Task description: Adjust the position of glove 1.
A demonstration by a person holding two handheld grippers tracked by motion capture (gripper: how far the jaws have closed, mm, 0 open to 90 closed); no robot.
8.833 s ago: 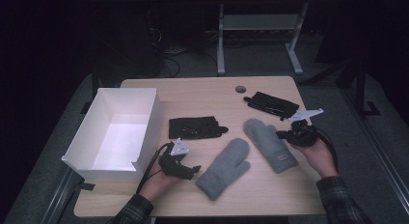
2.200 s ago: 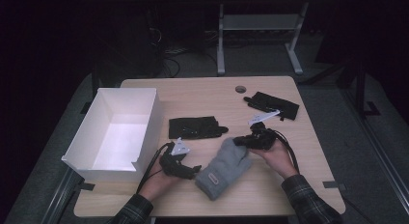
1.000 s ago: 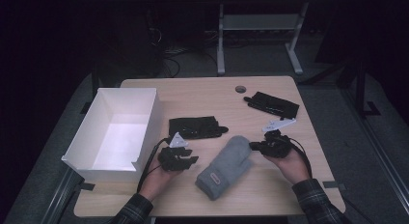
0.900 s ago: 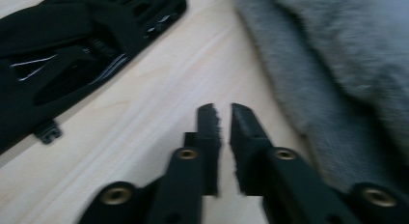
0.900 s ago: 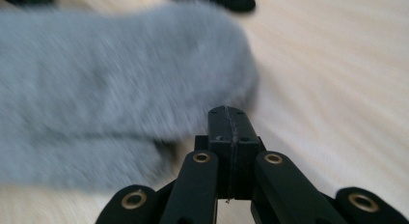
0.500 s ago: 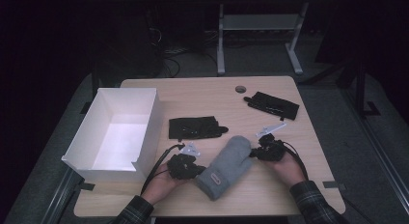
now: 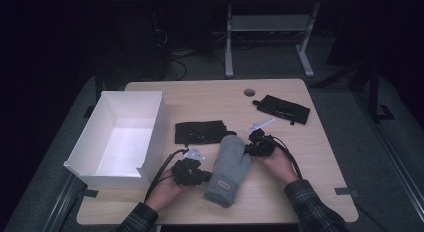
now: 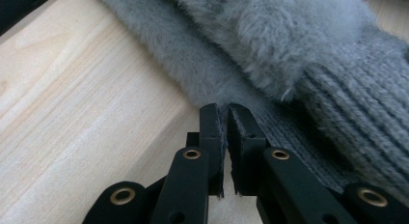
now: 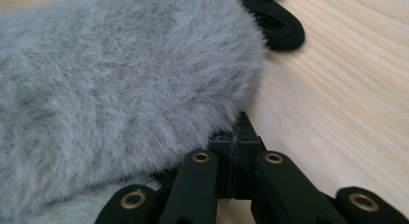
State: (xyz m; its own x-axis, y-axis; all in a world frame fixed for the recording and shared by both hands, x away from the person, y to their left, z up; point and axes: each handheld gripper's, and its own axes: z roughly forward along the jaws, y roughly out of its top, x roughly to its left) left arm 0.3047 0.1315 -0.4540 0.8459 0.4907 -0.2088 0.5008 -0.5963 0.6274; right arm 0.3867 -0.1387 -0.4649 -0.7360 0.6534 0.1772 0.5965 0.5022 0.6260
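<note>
The grey mitten [image 7: 230, 168] is lying in the middle of the table [image 7: 320, 157], and both grippers are pressing in on it from the sides. The left gripper [image 7: 199, 175] is sitting between the mitten and the white box [image 7: 122, 134], so there is little room there. The box's tall wall is blocking the left side. A black glove [image 7: 201, 131] is lying just behind the mitten. Another black glove [image 7: 281, 108] is lying far back on the right. The right side and the front edge of the table are staying open.
</note>
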